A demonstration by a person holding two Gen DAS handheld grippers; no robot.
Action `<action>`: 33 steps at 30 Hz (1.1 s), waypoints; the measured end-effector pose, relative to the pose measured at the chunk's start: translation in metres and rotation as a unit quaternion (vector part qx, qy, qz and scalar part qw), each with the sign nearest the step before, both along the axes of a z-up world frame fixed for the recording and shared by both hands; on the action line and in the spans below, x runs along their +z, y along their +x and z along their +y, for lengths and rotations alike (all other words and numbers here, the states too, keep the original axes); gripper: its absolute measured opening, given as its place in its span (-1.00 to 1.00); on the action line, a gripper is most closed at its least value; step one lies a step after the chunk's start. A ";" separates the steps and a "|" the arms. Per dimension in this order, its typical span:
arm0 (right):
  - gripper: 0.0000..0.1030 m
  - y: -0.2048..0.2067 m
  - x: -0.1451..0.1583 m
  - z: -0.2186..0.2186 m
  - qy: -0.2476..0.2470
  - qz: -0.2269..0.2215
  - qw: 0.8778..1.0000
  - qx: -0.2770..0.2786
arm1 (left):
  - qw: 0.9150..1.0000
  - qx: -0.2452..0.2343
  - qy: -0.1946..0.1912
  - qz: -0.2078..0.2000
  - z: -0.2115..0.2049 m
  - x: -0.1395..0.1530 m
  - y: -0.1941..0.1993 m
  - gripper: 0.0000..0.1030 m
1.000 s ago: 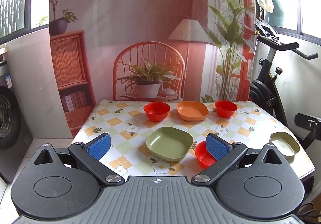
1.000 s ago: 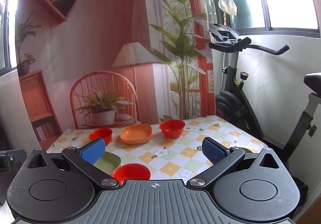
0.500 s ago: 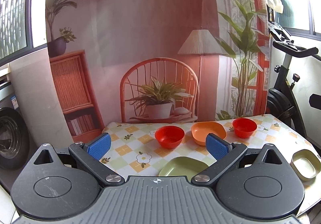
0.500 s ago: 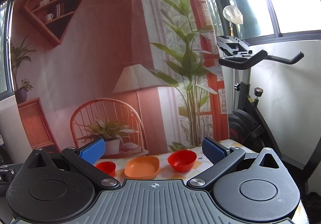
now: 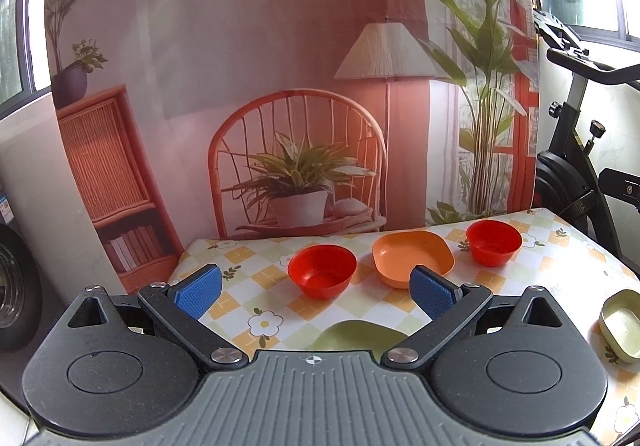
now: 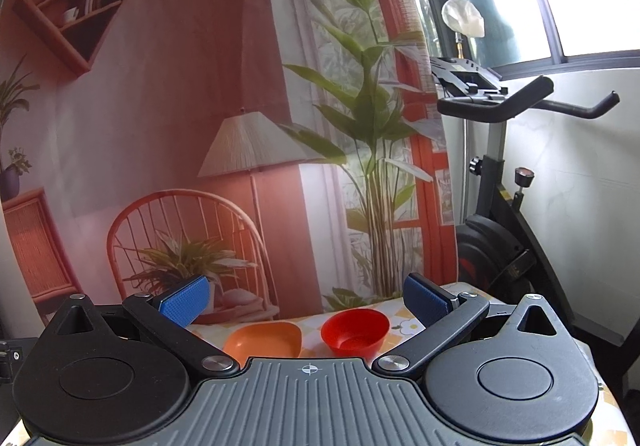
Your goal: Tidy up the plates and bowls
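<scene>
- Your left gripper [image 5: 316, 292] has its jaws spread wide and holds nothing; both blue pads [image 5: 199, 290] are bare, hanging above the near part of the bench [image 5: 248, 274], which wears a checked cloth with daisies.
- Just ahead of the left jaws, between the two pads and a little beyond them, sits a round red bowl [image 5: 322, 271], upright, glossy and empty.
- Below the jaws and close in, only the far edge of a flat olive-green plate [image 5: 356, 334] shows; the gripper body hides the rest.
- Ahead and to the right, partly behind the right pad, lies an orange plate [image 5: 412, 255], shallow, with rounded corners and no clear long axis.
- Further right, outside the right pad, stands a second red bowl [image 5: 494, 243], the same shape as the first and well apart from it.
- Far right of the left jaws, near the bench edge, rests a small pale-green dish [image 5: 622, 324], empty.
- Your right gripper [image 6: 306, 302] is also wide open and empty, pointed high, so only the far edge of the bench shows.
- Between its pads and below them you have the orange plate [image 6: 264, 338] on the left and a red bowl [image 6: 355, 329] on the right, just beside each other.
- My judgement: the left hand is nearer the centre bowl, so it suits a straight reach forward and down; the right hand is better placed for the right-hand red bowl, to stack like with like.
</scene>
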State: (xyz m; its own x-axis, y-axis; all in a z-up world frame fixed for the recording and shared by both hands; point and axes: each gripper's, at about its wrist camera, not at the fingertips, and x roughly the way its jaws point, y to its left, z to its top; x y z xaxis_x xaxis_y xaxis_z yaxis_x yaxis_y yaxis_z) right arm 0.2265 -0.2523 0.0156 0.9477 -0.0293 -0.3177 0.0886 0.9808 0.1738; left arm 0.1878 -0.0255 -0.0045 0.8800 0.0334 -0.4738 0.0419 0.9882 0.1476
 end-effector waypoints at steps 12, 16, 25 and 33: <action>1.00 0.064 -0.031 -0.011 0.000 0.100 0.995 0.007 | 0.999 0.007 -0.012 0.051 0.013 -0.023 0.054 0.71; 0.99 0.071 -0.023 -0.009 -0.001 0.098 0.995 0.017 | 0.999 0.018 -0.022 0.045 0.028 -0.008 0.068 0.68; 0.99 0.083 0.005 0.021 0.009 0.112 0.992 0.052 | 0.998 0.035 -0.029 0.042 0.064 0.021 0.096 0.68; 0.98 0.104 -0.009 0.089 0.032 0.154 0.985 0.065 | 0.998 0.033 -0.020 0.050 0.099 0.017 0.117 0.68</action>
